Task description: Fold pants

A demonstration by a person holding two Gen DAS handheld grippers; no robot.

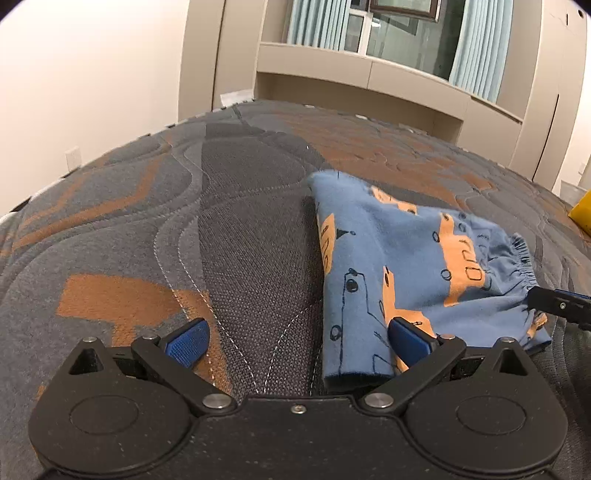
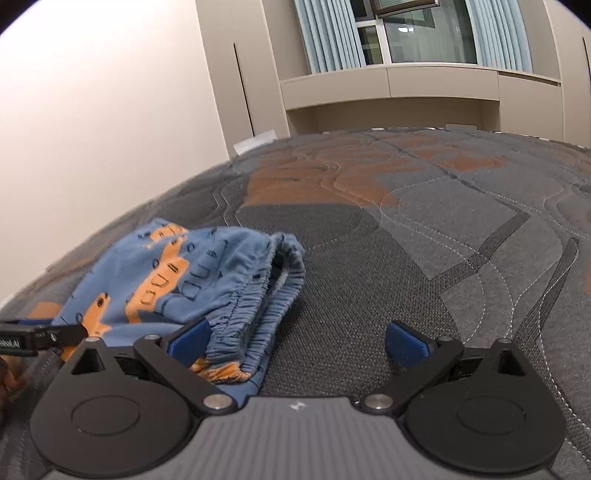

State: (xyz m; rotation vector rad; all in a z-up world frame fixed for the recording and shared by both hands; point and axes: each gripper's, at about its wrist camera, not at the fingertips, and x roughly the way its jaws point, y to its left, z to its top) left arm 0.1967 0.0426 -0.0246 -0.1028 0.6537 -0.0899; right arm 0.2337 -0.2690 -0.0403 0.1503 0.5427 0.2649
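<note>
One pair of pants (image 1: pixel 402 266) lies on the bed (image 1: pixel 184 206). The pants are blue with orange shapes and little black drawings on them. They are folded into a small bundle, and the stretchy waistband (image 2: pixel 255 317) is bunched up on one side, with its layers stacked on each other.

Two grippers are here, one for each hand. Each gripper has two blue pads.

From the left wrist camera, the left gripper (image 1: pixel 295 338) has its jaws spread wide apart and holds nothing. Its right pad (image 1: pixel 408 339) sits over the near edge of the pants, and its other pad is over the bare bed. The folded bundle lies ahead and to the right of this gripper.

From the right wrist camera, the right gripper (image 2: pixel 297 341) is also spread wide and holds nothing. Its left pad (image 2: pixel 190 339) is just beside the waistband, and its other pad is over the bed. The pants lie to the left of this gripper.

The bed cover is gray with orange patches and curvy stitched lines. Behind the bed is one window (image 2: pixel 402 33) with two light blue curtains (image 2: pixel 328 37), one on each side. One yellow thing (image 1: pixel 581 214) peeks in at the far right edge of the left wrist view.
</note>
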